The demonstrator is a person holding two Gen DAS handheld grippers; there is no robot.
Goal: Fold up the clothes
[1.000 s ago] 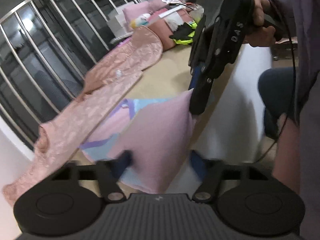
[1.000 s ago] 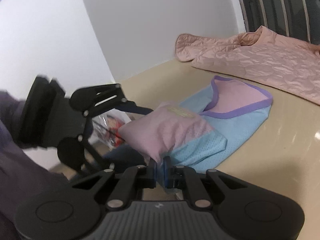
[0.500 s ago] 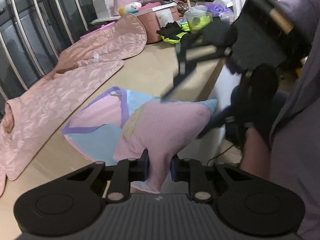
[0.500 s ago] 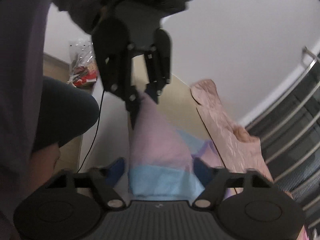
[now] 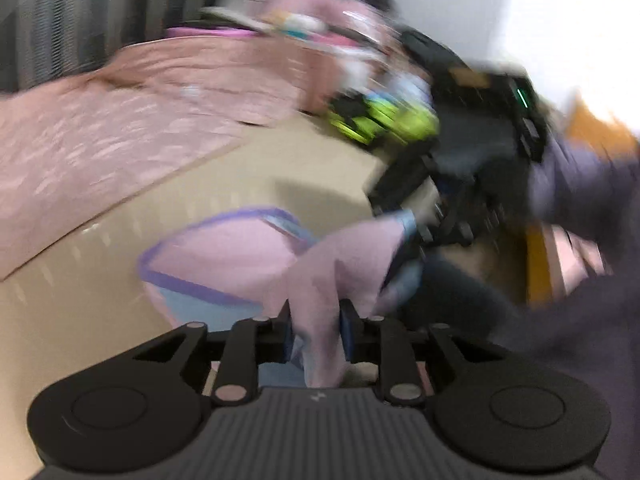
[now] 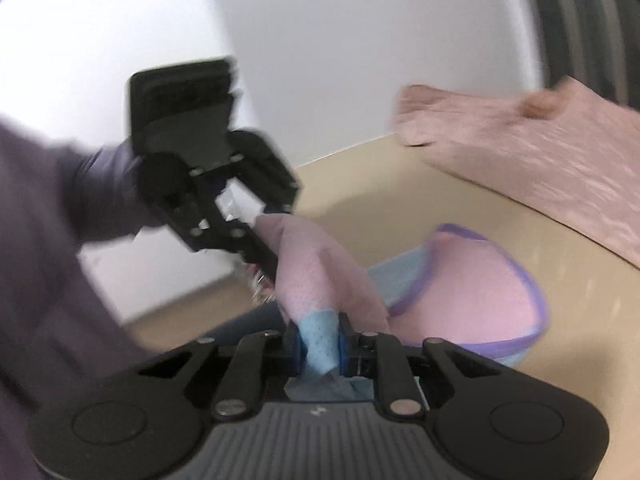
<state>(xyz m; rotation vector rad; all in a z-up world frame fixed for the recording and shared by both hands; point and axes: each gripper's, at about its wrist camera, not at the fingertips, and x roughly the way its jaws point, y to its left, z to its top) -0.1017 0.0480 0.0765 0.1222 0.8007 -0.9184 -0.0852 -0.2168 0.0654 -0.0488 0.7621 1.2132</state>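
Left wrist view: the left gripper [image 5: 316, 334] has a bunch of the pink-and-blue top [image 5: 224, 252] between its jaws, which have just been opening from the tighter pinch of half a second ago; the cloth fills the gap and both pads look to touch it. A second ago those jaws stood wide around a flat pink panel; now the near edge is gathered and lifted off the table [image 5: 100, 320], while the neckline part rests on the table in front of the pink quilt [image 5: 120, 120]. The right gripper [image 5: 404, 256] shows here at the top's far corner, but blur hides its jaws. The fold seems to be starting, both near corners raised.

Right wrist view: the right gripper [image 6: 318, 346] pinches a blue strip of the top [image 6: 460, 280]. Its jaws have just been closing, from wide around the hem half a second ago to narrow on the cloth. Only here is the left gripper [image 6: 264, 252] seen from outside, biting the pink corner above the table [image 6: 580, 320], the quilt [image 6: 540, 152] well beyond. The clutter behind the quilt shows only in the left view.
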